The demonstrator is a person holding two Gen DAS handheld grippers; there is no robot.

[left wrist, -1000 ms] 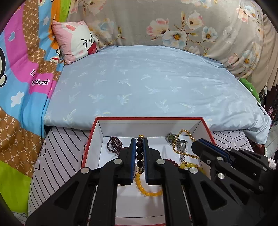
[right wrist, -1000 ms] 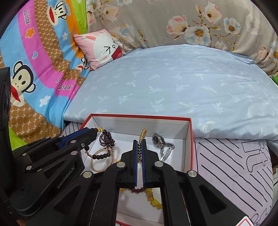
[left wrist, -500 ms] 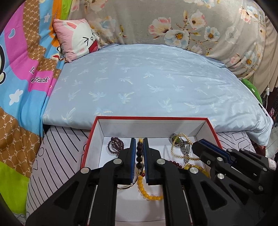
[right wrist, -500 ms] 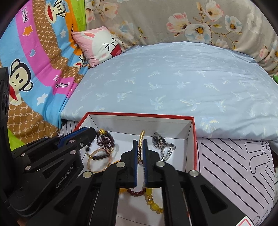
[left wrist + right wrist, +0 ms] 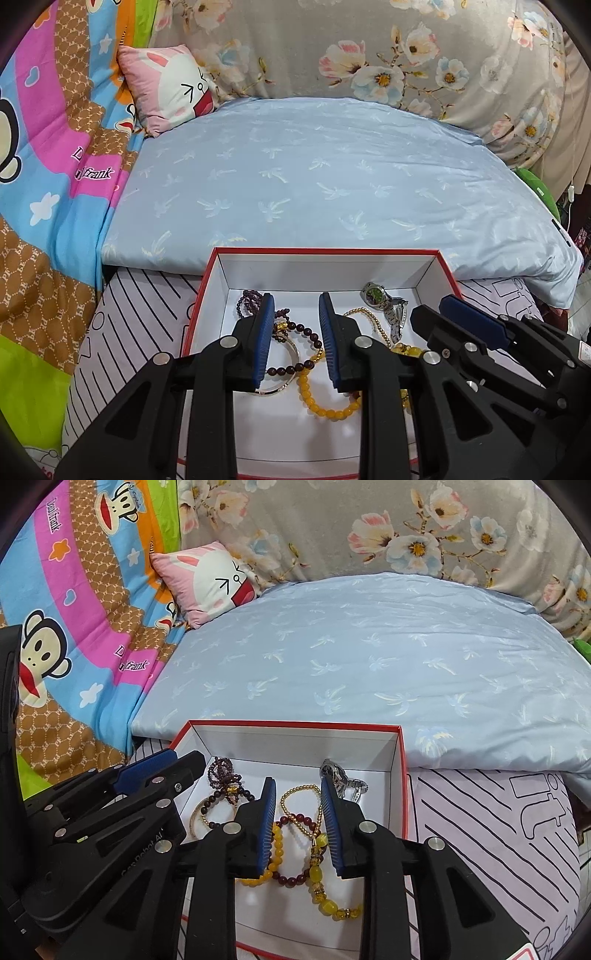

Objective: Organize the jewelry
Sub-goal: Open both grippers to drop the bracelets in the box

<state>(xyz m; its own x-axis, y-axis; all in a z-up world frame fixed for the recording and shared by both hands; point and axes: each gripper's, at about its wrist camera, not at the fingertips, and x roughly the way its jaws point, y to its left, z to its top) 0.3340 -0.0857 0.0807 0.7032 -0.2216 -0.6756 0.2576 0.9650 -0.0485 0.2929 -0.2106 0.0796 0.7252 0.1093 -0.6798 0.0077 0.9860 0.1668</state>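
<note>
A red-rimmed white box (image 5: 325,252) (image 5: 295,724) lies on the bed and holds jewelry. In it are a dark bead bracelet (image 5: 295,326), a yellow bead bracelet (image 5: 317,400), a gold chain (image 5: 300,794), a silver watch (image 5: 386,304) (image 5: 345,781), a purple bead bunch (image 5: 249,299) and a metal bangle (image 5: 195,818). My left gripper (image 5: 296,308) is open and empty over the box. My right gripper (image 5: 297,792) is open and empty over the gold chain. Each gripper shows in the other's view.
The box sits on a striped white sheet (image 5: 491,823). A light blue quilt (image 5: 325,177) lies just behind it. A pink rabbit pillow (image 5: 171,86) and a colourful cartoon blanket (image 5: 48,177) are at the left, floral fabric (image 5: 406,528) behind.
Both grippers were shut, the left on the dark bead bracelet, the right on the gold chain. Both have opened and the pieces now lie in the box.
</note>
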